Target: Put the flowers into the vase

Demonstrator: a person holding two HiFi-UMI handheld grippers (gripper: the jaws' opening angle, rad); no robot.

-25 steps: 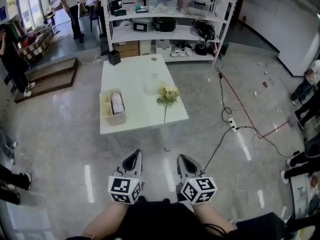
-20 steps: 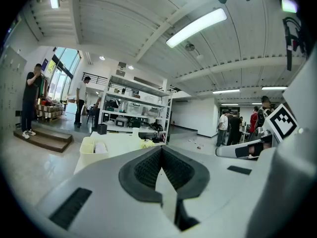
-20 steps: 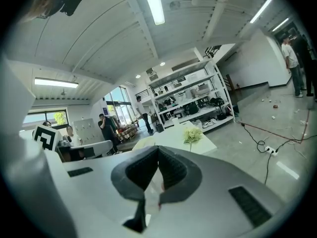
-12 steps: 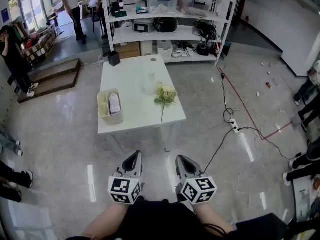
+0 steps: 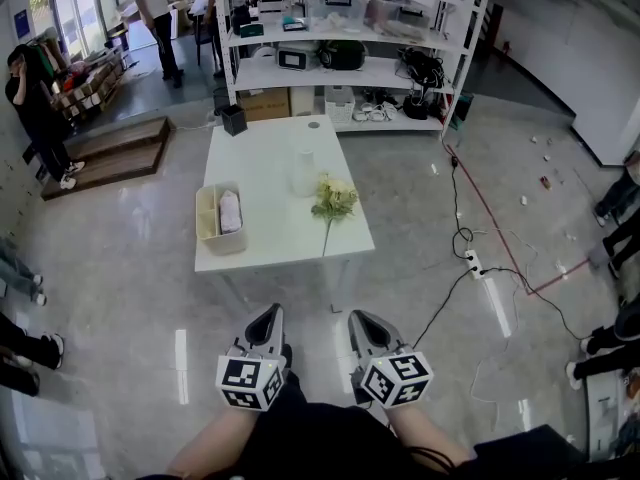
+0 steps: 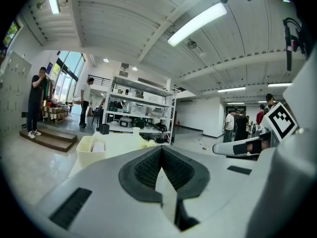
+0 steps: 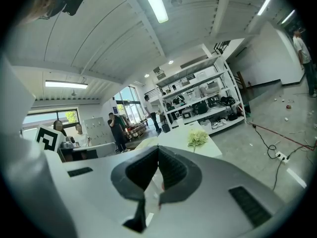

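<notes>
In the head view, a cream bin (image 5: 221, 247) is sitting at the left edge of the white table (image 5: 265, 153), holding a pale wrapped bundle (image 5: 229, 211) in its right-hand compartment, and a pale vase (image 5: 304, 171) is standing upright near the table's middle with nothing showing inside it. The left gripper (image 5: 268, 320) and right gripper (image 5: 362, 324) are hovering over the floor, well short of the table, each with jaws pressed together and gripping nothing. The flowers (image 5: 334, 200), pale yellow-green on a long thin stem, are lying flat on the table just beside the vase, the stem pointing toward the near edge. In the left gripper view, the closed tips (image 6: 161, 148) are pointing at the bin and vase. In the right gripper view, the closed tips (image 7: 158, 148) are aiming left of the flowers (image 7: 197, 138).
</notes>
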